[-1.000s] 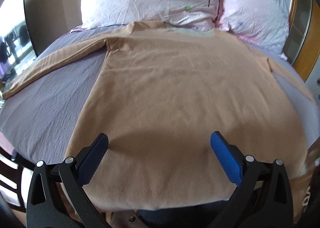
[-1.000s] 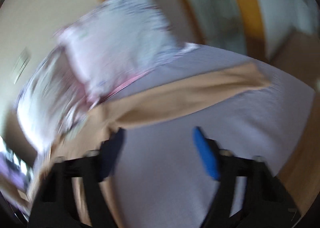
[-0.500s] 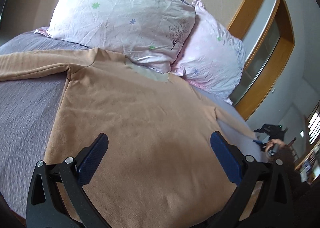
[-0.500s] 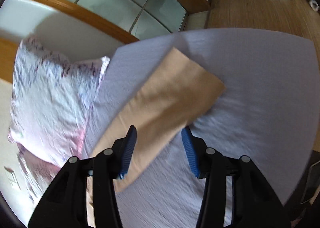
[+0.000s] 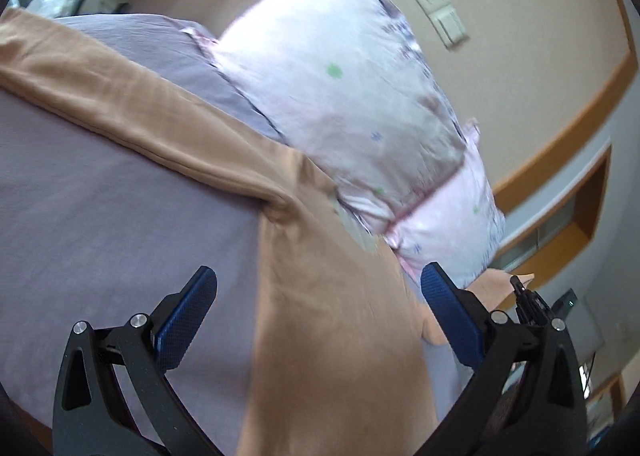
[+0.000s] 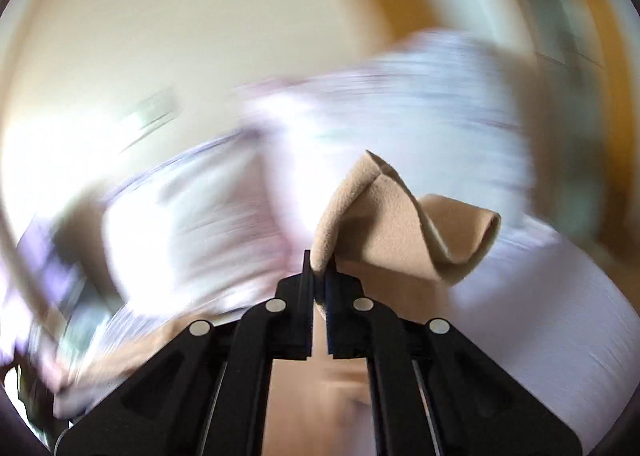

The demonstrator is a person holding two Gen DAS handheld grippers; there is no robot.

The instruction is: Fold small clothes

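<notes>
A tan long-sleeved shirt (image 5: 328,320) lies spread on the grey-purple bed sheet (image 5: 100,215); its left sleeve (image 5: 120,103) stretches out to the upper left. My left gripper (image 5: 318,296) is open and empty, hovering above the shirt near the left armpit. My right gripper (image 6: 319,268) is shut on the end of the shirt's right sleeve (image 6: 392,228), which is lifted and curls over above the jaws. That gripper and the raised sleeve end also show at the right edge of the left wrist view (image 5: 524,296).
Two pale floral pillows (image 5: 352,95) lie at the head of the bed, touching the shirt's collar. A wall with a light switch (image 5: 440,11) and wooden trim is behind. The right wrist view is heavily motion-blurred.
My right gripper closed on the right sleeve's end and lifted it off the sheet, swinging fast. My left gripper moved left over the shirt toward the left sleeve, staying open.
</notes>
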